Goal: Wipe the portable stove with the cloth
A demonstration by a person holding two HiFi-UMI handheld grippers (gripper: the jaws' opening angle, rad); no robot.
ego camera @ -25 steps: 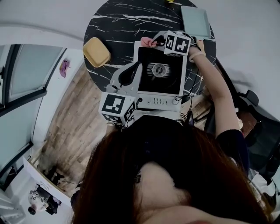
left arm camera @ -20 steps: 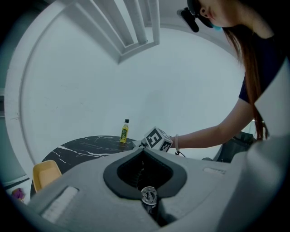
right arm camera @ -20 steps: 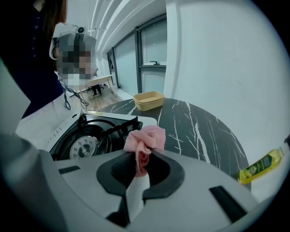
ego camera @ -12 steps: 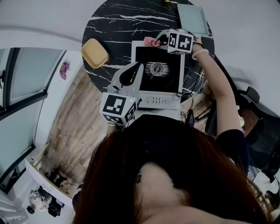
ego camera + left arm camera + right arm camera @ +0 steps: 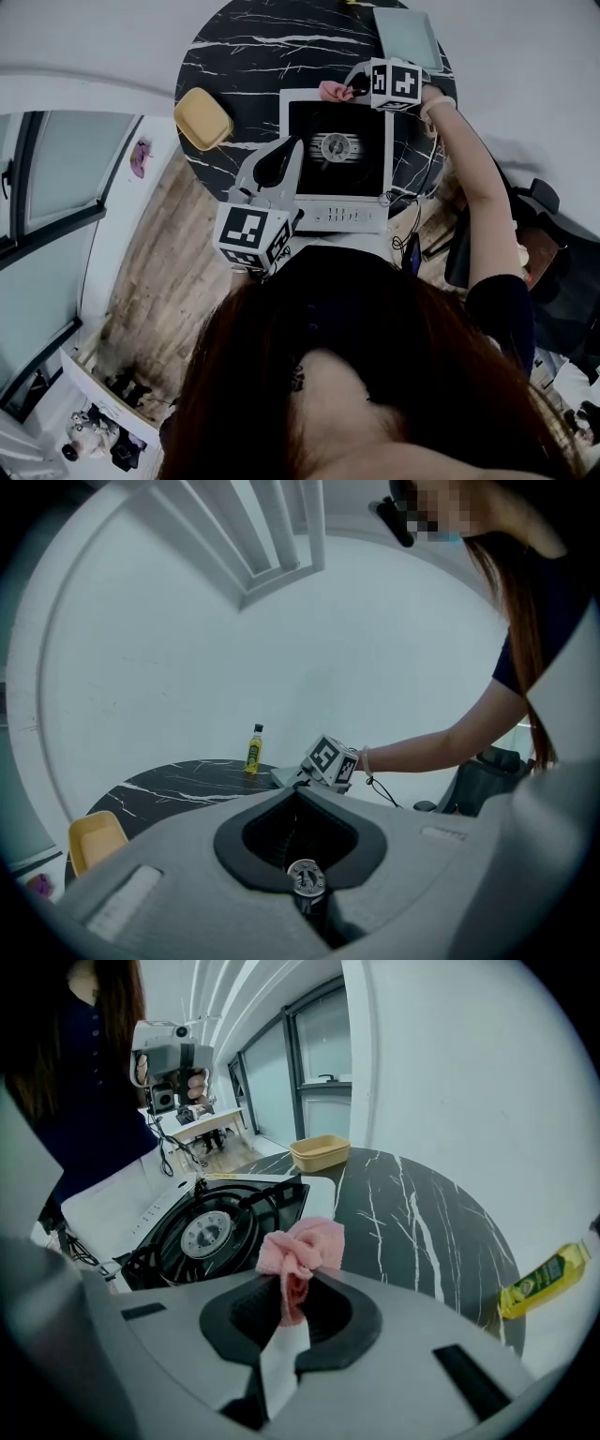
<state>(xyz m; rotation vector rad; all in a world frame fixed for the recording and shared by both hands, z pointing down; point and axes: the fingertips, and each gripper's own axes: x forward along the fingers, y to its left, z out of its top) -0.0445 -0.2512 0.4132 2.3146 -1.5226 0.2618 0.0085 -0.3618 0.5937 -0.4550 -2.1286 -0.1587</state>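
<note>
Head view steeply down, gripper views low, facing each other, sharing table (image 5: 244, 47)

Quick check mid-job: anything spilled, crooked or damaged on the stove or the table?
Nothing stands out. The portable stove sits flat on the round table. The pink cloth is bunched in the right gripper at the stove's far edge. The yellow bottle stands upright, and no spill shows.

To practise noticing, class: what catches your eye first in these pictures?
The bunched pink cloth, clamped in the right tool at the far edge of the portable stove. Then the black marble-patterned round table, and the left tool, shut and empty, by the stove's left edge.
</note>
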